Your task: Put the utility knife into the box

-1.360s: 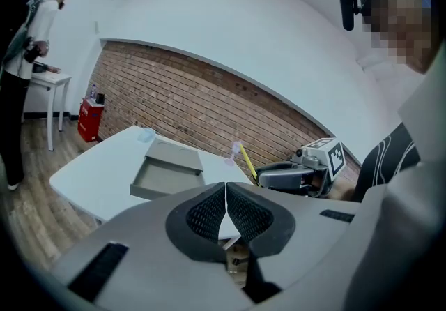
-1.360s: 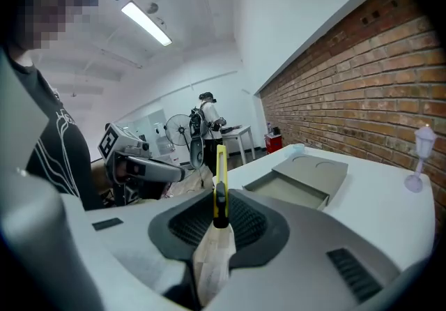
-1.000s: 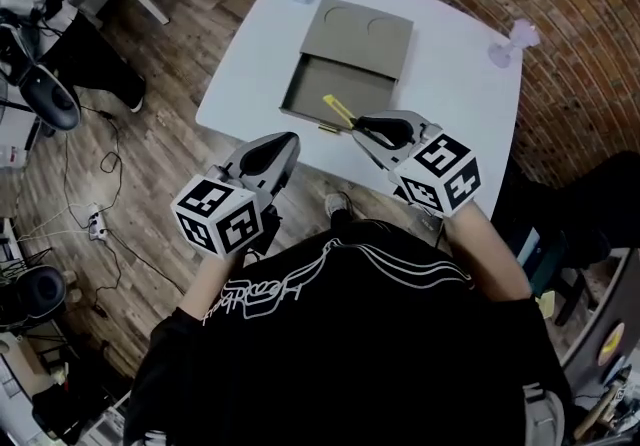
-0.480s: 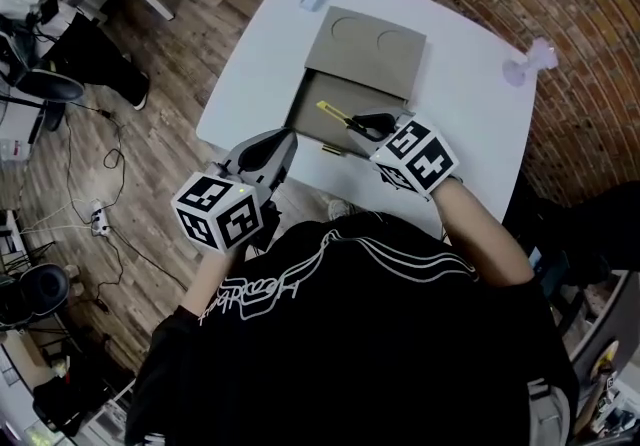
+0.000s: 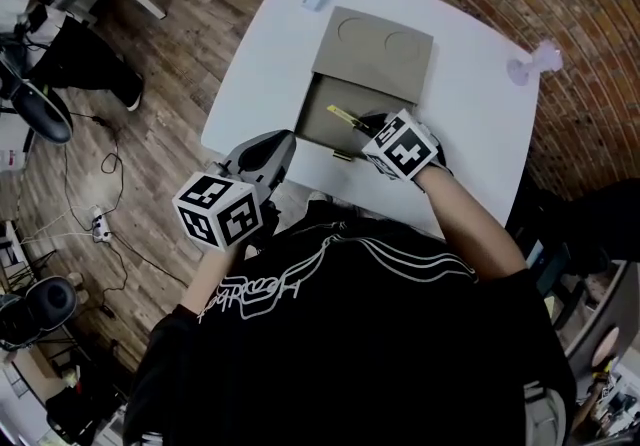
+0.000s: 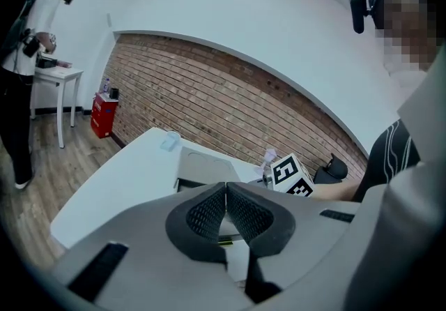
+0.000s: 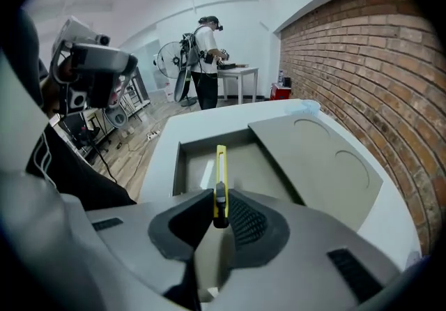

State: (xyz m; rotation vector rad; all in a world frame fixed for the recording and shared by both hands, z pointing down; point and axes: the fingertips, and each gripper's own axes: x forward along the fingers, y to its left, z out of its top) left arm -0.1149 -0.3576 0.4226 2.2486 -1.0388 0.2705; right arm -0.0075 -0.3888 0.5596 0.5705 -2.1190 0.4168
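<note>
Right gripper [image 7: 220, 206] has dropped over the box [image 7: 254, 163], pinching the utility knife [image 7: 221, 173]; left gripper [image 6: 226, 196] pressed together

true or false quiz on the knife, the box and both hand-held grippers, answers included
1. The right hand-held gripper is shut on the yellow utility knife. True.
2. The left hand-held gripper holds something. False: its jaws are together with nothing between them.
3. The box is partly open, its lid covering the far part. True.
4. The utility knife lies loose on the lid. False: it is held over the box's open part.
</note>
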